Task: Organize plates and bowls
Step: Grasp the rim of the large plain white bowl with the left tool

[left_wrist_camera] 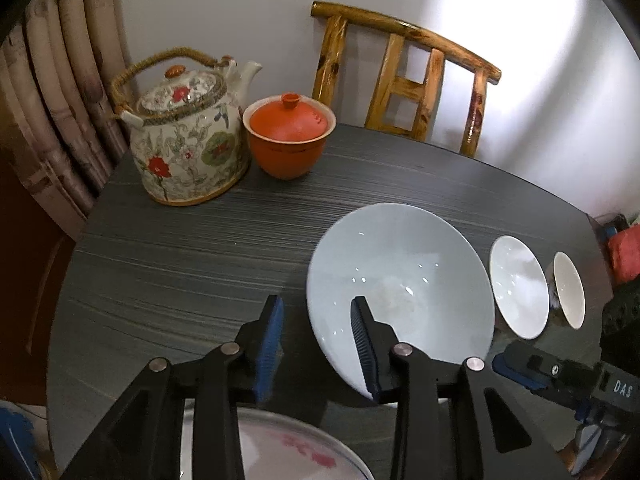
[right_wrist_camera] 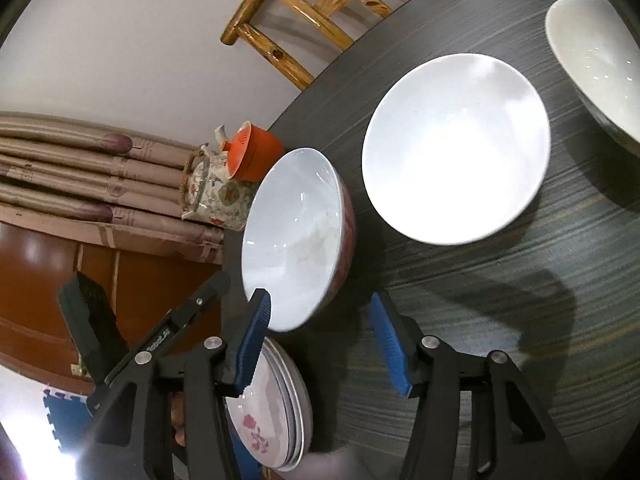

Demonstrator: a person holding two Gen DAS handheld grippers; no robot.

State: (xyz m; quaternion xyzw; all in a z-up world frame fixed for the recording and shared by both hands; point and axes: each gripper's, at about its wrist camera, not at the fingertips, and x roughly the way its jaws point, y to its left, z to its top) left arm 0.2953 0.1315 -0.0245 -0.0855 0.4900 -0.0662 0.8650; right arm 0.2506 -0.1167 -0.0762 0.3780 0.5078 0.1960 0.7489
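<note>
**Pale blue bowl sits between your two open grippers**

Pale blue and shiny, the big round china bowl (left_wrist_camera: 400, 280) stands upright on the dark streaky wooden table (left_wrist_camera: 180, 248), its mouth facing up. It is round, so it has no long side. In your right wrist view you can see a reddish pattern on its outside wall.

Your left gripper (left_wrist_camera: 318, 344) is partly open and holds nothing. One blue pad (left_wrist_camera: 362, 344) shows in front of the near rim of the bowl, and the other hangs over bare table. From the pictures you cannot tell if that pad touches the rim.

Your right gripper (right_wrist_camera: 320, 344) is also partly open and empty. The near rim of the blue bowl (right_wrist_camera: 296, 236) lies just past its left pad, and bare table shows through the gap between the pads.

To the right of the big bowl, close beside it, is a smaller white round bowl (left_wrist_camera: 518, 286), and then a still smaller cream bowl (left_wrist_camera: 568, 290). All stand upright in a row.

A stack of flat white plates with pink flowers (right_wrist_camera: 272, 412) lies at the near edge of the table, under your grippers.

At the far left corner stand a flowery china teapot (left_wrist_camera: 188, 144) and an orange lidded cup (left_wrist_camera: 288, 136), touching or nearly so. A wooden chair (left_wrist_camera: 404, 76) is behind the table.

You can read the white letters "DAS" on the side of the right gripper in the left wrist view.
</note>
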